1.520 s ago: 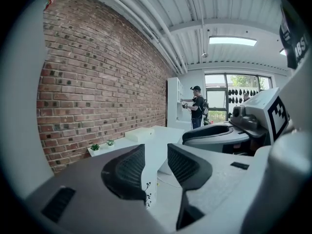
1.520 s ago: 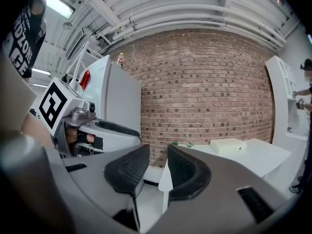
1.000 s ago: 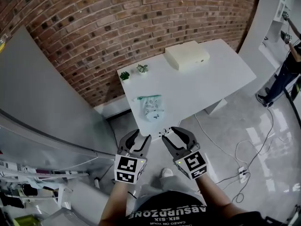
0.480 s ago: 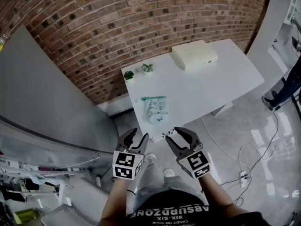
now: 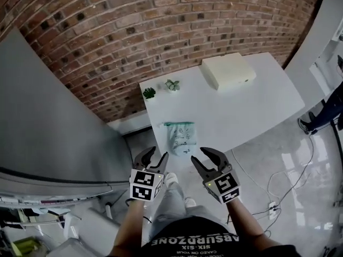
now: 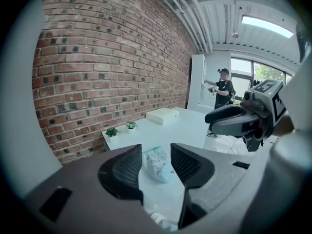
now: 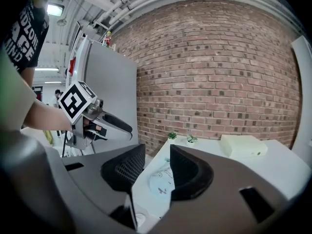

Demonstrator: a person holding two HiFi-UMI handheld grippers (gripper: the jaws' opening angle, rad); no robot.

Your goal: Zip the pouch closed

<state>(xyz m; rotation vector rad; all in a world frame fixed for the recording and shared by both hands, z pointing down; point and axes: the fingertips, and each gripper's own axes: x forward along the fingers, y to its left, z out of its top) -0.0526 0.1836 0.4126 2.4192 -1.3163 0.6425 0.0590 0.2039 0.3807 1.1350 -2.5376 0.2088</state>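
Hovering short of the bench [image 5: 241,111], over the floor, the left hand-held gripper [image 5: 157,155] is released: jaws apart, nothing btwn them. In the left gripper view the pouch [image 6: 157,164] shows thru that gap, but farther off, touching neither jaw. The pouch is pale w/ a teal band along its far edge. It lies flat on the white bench near the front-left corner, ahead of both grippers, roughly btwn their lines and apart from each. To the right, the right hand-held gripper [image 5: 202,155] is also released, jaws spread and empty. The right gripper view has the pouch beyond its gap, on the bench. Behind the pouch, at the bench's back-left by the brick wall [image 5: 161,31], stand 2 small plants [image 5: 149,93]. Farther right, a cream box [image 5: 228,71] sits at the back, well apart from the pouch.
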